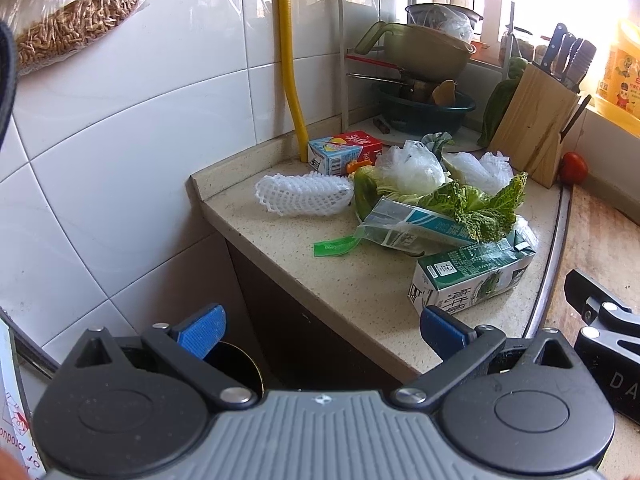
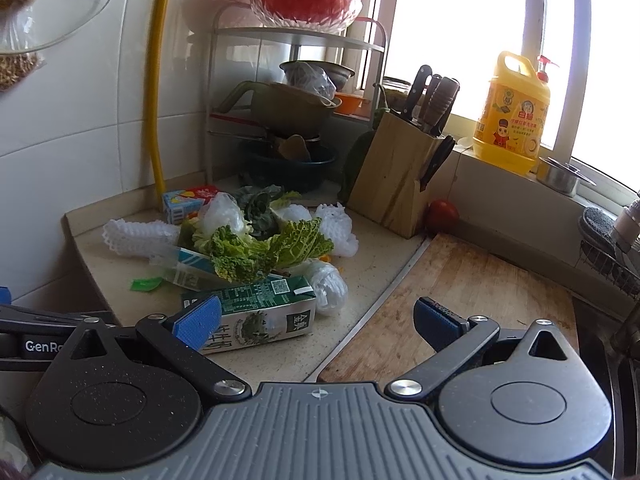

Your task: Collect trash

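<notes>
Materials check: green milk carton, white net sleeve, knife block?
Green milk carton: looks like coated paperboard, slight sheen, printed, folded gable top. White net sleeve: apparently soft foam mesh, matte, with open diamond holes. Knife block: wood, pale with visible grain, seemingly unvarnished.

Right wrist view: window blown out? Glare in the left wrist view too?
Right wrist: window clipped to white, the detergent bottle backlit but legible. Left wrist: glare washes out the top-right corner, bleaching that bottle; tile lines bow from fisheye.
</notes>
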`<act>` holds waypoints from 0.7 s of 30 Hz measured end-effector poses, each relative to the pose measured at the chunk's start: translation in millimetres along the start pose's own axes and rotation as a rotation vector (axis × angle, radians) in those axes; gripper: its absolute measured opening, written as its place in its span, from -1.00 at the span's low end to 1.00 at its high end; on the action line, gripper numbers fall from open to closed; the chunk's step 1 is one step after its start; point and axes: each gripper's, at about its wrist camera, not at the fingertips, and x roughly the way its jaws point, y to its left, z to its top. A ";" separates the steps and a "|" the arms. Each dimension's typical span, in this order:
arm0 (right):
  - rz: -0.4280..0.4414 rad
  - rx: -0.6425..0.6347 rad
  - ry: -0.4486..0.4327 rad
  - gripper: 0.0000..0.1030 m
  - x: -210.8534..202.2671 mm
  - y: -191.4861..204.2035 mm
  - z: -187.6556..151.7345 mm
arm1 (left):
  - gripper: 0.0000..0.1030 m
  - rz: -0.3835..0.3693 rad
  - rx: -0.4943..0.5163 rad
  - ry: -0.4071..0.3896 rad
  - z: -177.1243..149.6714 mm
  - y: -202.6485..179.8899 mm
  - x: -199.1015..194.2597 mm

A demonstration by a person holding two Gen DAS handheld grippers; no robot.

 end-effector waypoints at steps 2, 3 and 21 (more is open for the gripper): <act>-0.002 -0.002 0.001 1.00 -1.3 0.0 -0.8 | 0.99 -0.002 -0.002 0.000 -0.7 1.0 -0.3; -0.004 -0.002 0.000 1.00 -2.3 -0.2 -1.5 | 0.99 -0.004 -0.003 0.001 -0.6 1.2 0.2; 0.055 -0.009 -0.007 1.00 8.0 4.1 3.4 | 0.99 0.031 -0.002 0.012 1.6 4.1 2.8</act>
